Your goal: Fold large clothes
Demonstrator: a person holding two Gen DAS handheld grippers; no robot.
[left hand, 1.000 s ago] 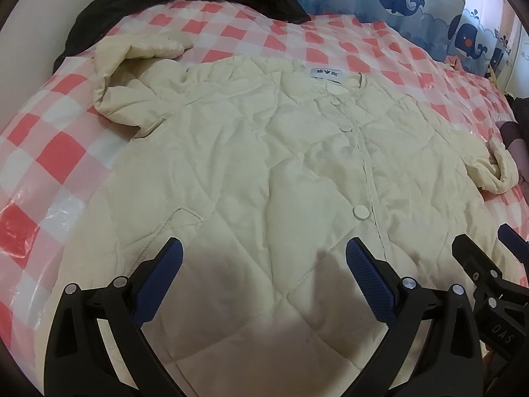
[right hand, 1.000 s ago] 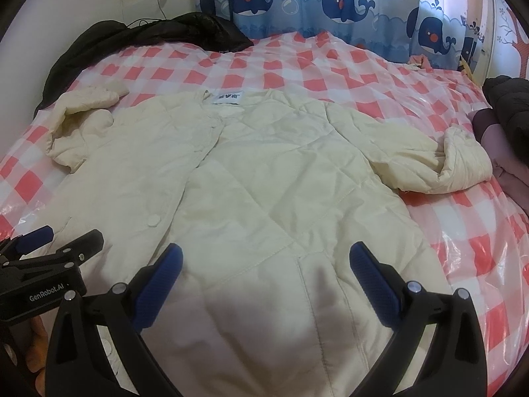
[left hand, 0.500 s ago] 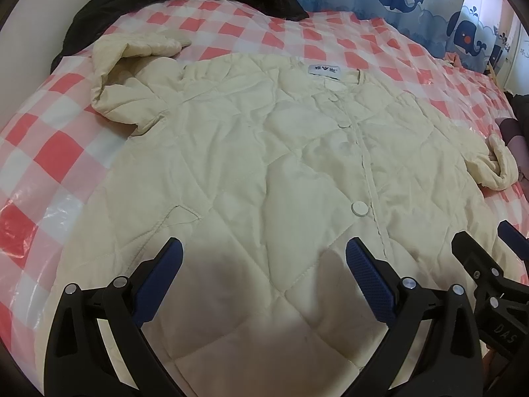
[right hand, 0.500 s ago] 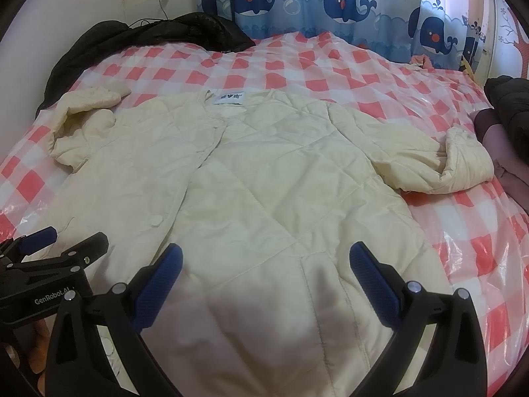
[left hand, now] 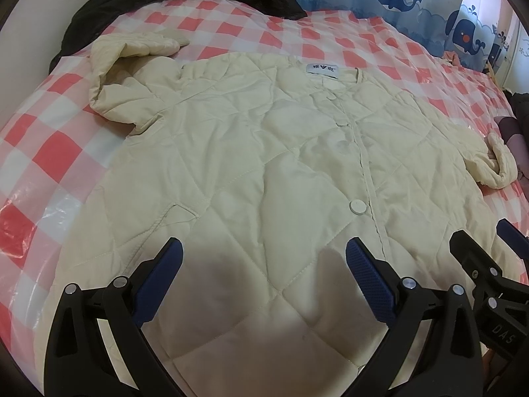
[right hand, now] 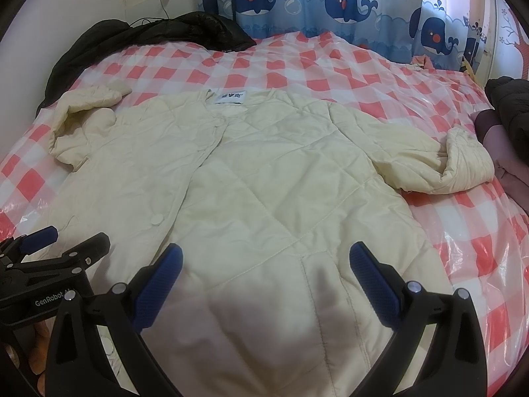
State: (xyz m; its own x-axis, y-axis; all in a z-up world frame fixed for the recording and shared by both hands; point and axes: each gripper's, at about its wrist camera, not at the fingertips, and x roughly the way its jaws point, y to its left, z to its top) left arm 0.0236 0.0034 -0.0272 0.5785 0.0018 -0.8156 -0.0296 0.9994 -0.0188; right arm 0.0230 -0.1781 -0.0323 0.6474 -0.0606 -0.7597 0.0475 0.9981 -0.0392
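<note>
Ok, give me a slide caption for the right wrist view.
Open right gripper hovers over a cream quilted jacket spread flat on a red-checked bed.

Both views were taken from low over the near hem of the cream jacket [left hand: 264,152], facing along it toward the whale curtain [right hand: 330,3]. The left wrist view was set over the jacket's left half, the right wrist view over its right half. The collar label [right hand: 230,97], both sleeves and the checked bedcover [left hand: 43,152] were shared by both views.
</note>
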